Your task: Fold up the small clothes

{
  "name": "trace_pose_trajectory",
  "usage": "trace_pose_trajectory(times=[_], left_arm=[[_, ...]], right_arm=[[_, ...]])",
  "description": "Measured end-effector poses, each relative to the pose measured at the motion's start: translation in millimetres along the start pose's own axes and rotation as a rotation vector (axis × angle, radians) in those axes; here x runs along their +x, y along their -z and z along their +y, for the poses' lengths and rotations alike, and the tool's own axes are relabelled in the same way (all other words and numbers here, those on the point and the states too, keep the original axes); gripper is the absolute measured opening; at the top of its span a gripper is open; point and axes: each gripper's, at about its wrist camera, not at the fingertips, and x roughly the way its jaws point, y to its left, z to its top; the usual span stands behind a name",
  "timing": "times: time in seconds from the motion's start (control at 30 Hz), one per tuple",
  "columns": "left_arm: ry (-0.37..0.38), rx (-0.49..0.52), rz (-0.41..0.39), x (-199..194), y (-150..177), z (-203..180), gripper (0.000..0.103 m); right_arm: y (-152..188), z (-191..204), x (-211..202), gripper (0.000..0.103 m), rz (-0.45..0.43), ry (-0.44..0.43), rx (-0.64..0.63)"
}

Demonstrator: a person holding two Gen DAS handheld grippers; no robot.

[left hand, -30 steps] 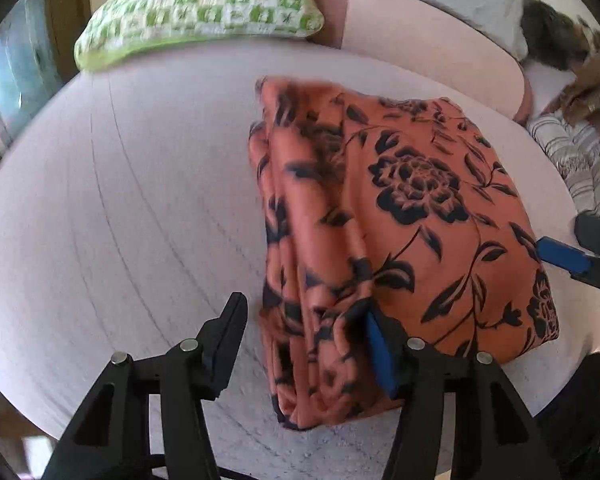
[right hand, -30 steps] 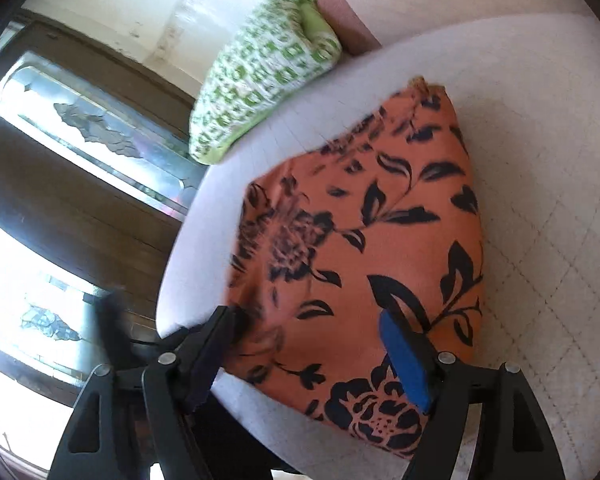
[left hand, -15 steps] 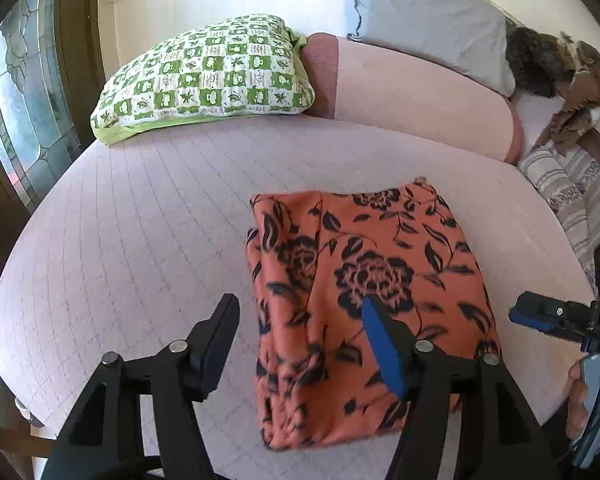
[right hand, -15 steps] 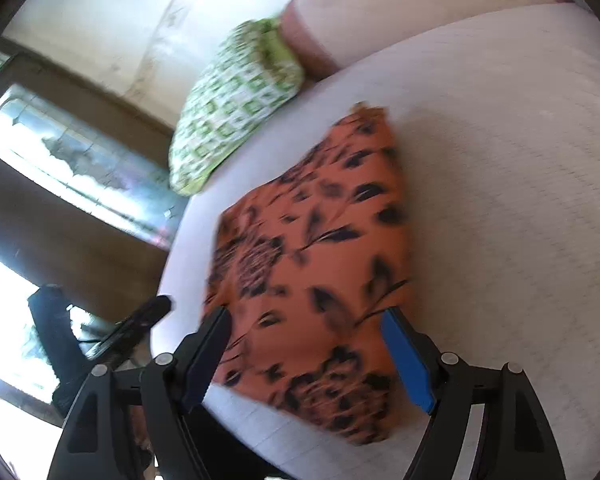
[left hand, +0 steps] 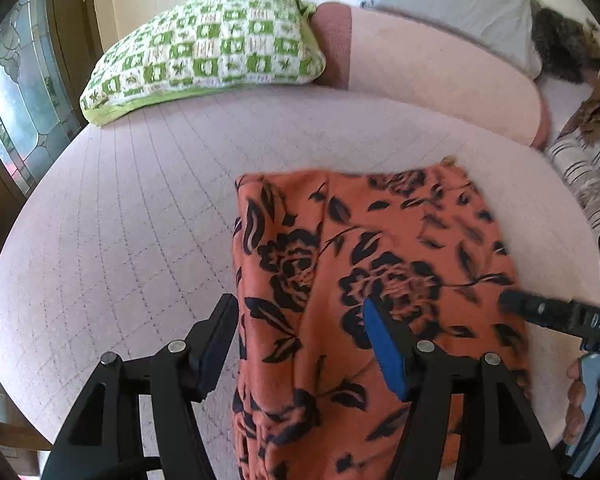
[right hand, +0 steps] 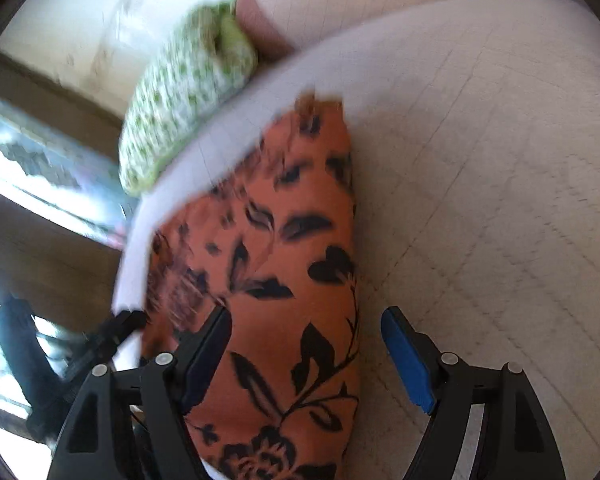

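While both claws gape over the folded orange garment (left hand: 364,280), only the left view shows, blurrily, the right claw (left hand: 512,300).

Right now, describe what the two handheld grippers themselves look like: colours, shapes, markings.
Each gripper is black, with two angular fingers braced by triangular cut-outs and silver pivot bolts. On the left gripper and the right gripper, one finger carries a blue pad and the other a black one. The left view shows white lettering on the right gripper's body, too blurred to read, above a grey-blue handle.
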Motion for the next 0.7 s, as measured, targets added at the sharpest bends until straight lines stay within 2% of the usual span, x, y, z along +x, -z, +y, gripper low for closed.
trace_pose_trajectory(times=[0.03, 0.1, 0.17, 0.2, 0.23, 0.27, 0.3, 0.33, 0.4, 0.43, 0.47, 0.5, 0.53, 0.57, 0.6, 0.7], left_arm=[[-0.017, 0.0, 0.034, 11, 2, 2, 0.065], [0.0, -0.031, 0.086, 22, 6, 10, 0.065], [0.062, -0.084, 0.019, 5, 7, 23, 0.065], [0.072, -0.085, -0.021, -4, 7, 28, 0.067], [0.069, -0.079, -0.056, -11, 8, 35, 0.072], [0.052, -0.089, -0.074, -13, 9, 44, 0.082], [0.051, -0.109, -0.073, -10, 10, 51, 0.083], [0.074, -0.135, -0.048, -3, 11, 58, 0.083], [0.171, -0.189, 0.074, 26, 15, 64, 0.083], [0.215, -0.205, 0.104, 38, 17, 62, 0.083], [0.214, -0.194, 0.092, 44, 19, 58, 0.083], [0.207, -0.163, 0.07, 43, 20, 53, 0.078], [0.229, -0.127, 0.066, 42, 19, 47, 0.058], [0.295, -0.104, 0.096, 42, 17, 39, 0.034], [0.28, -0.091, 0.087, 38, 15, 36, 0.027], [0.286, -0.053, 0.045, 23, 6, 26, 0.026]], right_arm=[[2, 1, 8, 0.058, 0.025, 0.012, -0.014], [3, 6, 7, 0.057, 0.02, 0.009, -0.018], [2, 10, -3, 0.062, 0.006, -0.016, -0.035], [2, 9, -7, 0.07, -0.004, -0.015, -0.034], [1, 7, -14, 0.073, -0.028, -0.017, -0.03], [-1, 3, -21, 0.076, -0.058, -0.013, -0.021], [-4, 0, -26, 0.078, -0.085, -0.008, -0.007], [-8, -5, -28, 0.078, -0.103, -0.011, 0.01], [-15, -11, -22, 0.079, -0.097, -0.032, 0.056], [-19, -11, -11, 0.079, -0.064, -0.051, 0.065], [-19, -7, 4, 0.079, -0.007, -0.063, 0.057], [-16, 1, 22, 0.077, 0.06, -0.062, 0.022], [-14, 8, 28, 0.059, 0.077, -0.058, -0.015], [-13, 17, 28, 0.054, 0.063, -0.037, -0.048], [-13, 21, 25, 0.043, 0.053, -0.035, -0.064], [-17, 25, 6, 0.039, 0.02, -0.069, -0.084]])
